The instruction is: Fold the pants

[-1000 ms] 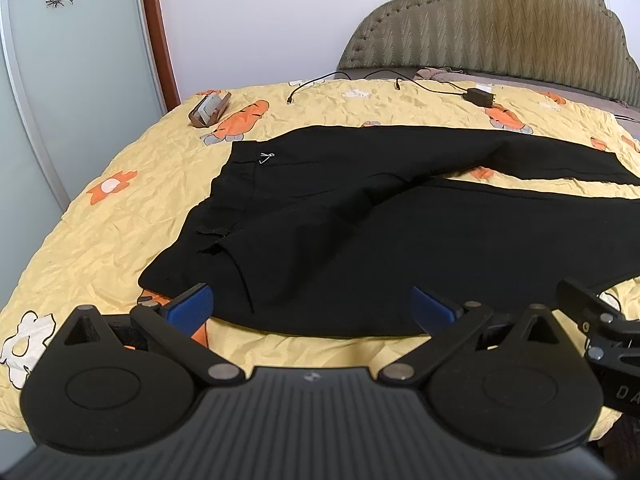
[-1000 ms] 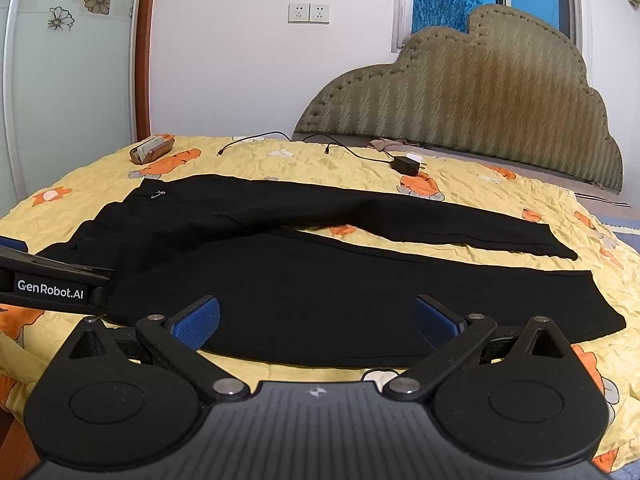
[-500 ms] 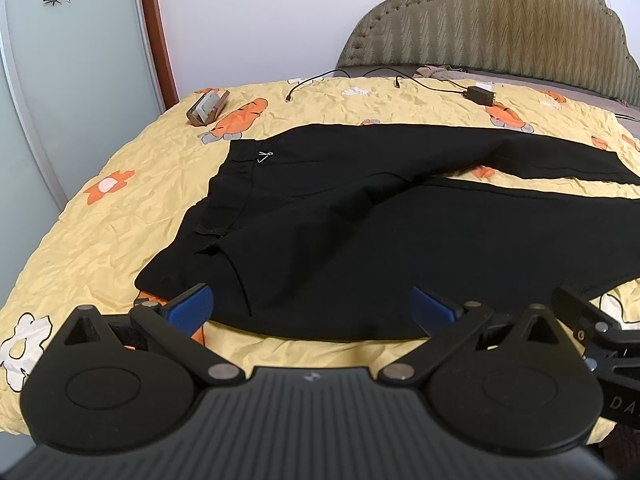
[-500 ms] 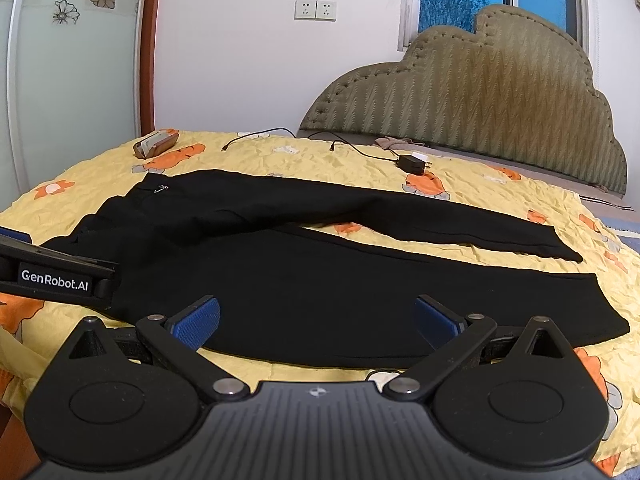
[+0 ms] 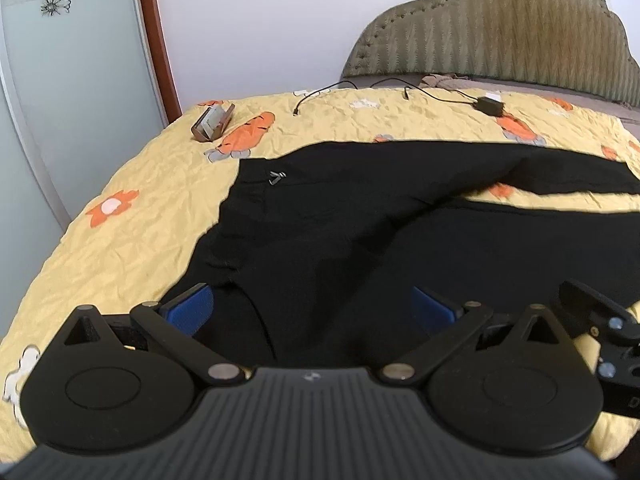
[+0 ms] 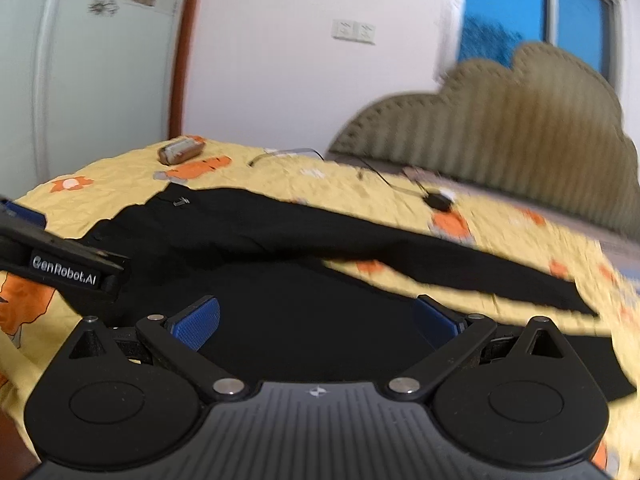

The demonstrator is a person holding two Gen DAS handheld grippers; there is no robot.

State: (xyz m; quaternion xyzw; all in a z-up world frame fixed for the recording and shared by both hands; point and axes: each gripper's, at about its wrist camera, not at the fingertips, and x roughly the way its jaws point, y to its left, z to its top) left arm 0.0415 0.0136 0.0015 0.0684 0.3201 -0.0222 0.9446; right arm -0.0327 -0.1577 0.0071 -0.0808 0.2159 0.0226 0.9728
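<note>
Black pants [image 5: 360, 240] lie spread flat on a bed covered by a yellow quilted bedspread [image 5: 132, 248] printed with orange carrots and flowers. Waistband toward the left side of the bed, near the frosted sliding door [image 5: 68, 92]; a small metal clasp [image 5: 276, 178] shows on the waistband. The two legs run rightward and diverge, a wedge of yellow bedspread visible between them; the far leg [image 6: 460, 256] ends short of the near leg's hem.

Left gripper [image 5: 312, 308]: jaws spread wide, blue pads [image 5: 188, 310] apart, nothing between them; positioned over the near edge of the pants at the hip and seat area. Whether the pads touch the fabric cannot be told. Part of the right tool's black body appears at the right edge of this view.

Right gripper [image 6: 316, 320]: jaws likewise wide and empty, poised above the near leg at about thigh level. The right wrist view is motion-blurred toward its right side. The left tool's arm, lettered "GenRobot.AI" [image 6: 64, 272], enters at the left of this view.

Background: a brown case [image 5: 212, 122] standing on the bedspread near the far left corner; a black charger [image 5: 488, 105] with its cable [image 5: 320, 94] lying beyond the pants; an olive padded headboard [image 5: 500, 32]; a white wall with a double socket [image 6: 354, 31]; a window [image 6: 536, 16] showing blue.
</note>
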